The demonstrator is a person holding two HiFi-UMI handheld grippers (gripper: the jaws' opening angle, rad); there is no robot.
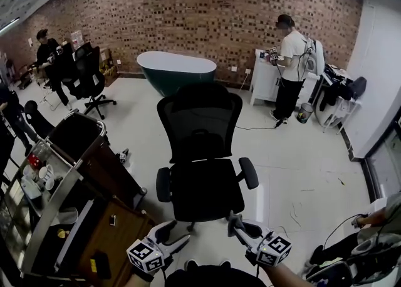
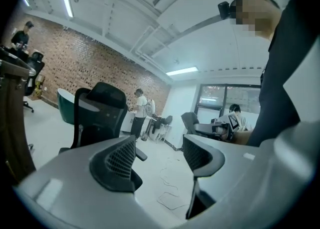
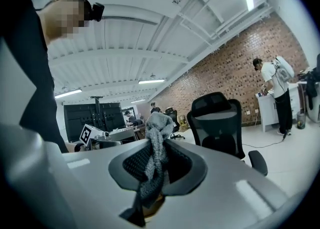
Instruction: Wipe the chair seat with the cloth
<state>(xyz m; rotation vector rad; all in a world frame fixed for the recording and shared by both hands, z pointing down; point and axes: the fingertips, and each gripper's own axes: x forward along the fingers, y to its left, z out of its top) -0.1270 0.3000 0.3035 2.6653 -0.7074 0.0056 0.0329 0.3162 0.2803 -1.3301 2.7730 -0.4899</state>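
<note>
A black mesh office chair (image 1: 203, 154) stands in the middle of the floor, its seat (image 1: 207, 188) bare, just beyond both grippers. My right gripper (image 1: 237, 224) is held low, near the seat's front right corner. The right gripper view shows it (image 3: 156, 165) shut on a grey knitted cloth (image 3: 156, 138) that bunches up above the jaws. My left gripper (image 1: 170, 235) hangs near the seat's front left corner. Seen in its own view, the left gripper (image 2: 157, 155) is open with nothing between its fingers (image 2: 117, 163). The chair appears in both gripper views (image 2: 97, 113) (image 3: 217, 123).
A cart with wooden shelves (image 1: 69, 173) stands close on the left. Behind the chair are a dark green bathtub (image 1: 177, 69) and a person at a white counter (image 1: 289, 66). Another black chair (image 1: 88, 76) stands far left. Cables lie on the floor at right (image 1: 294, 207).
</note>
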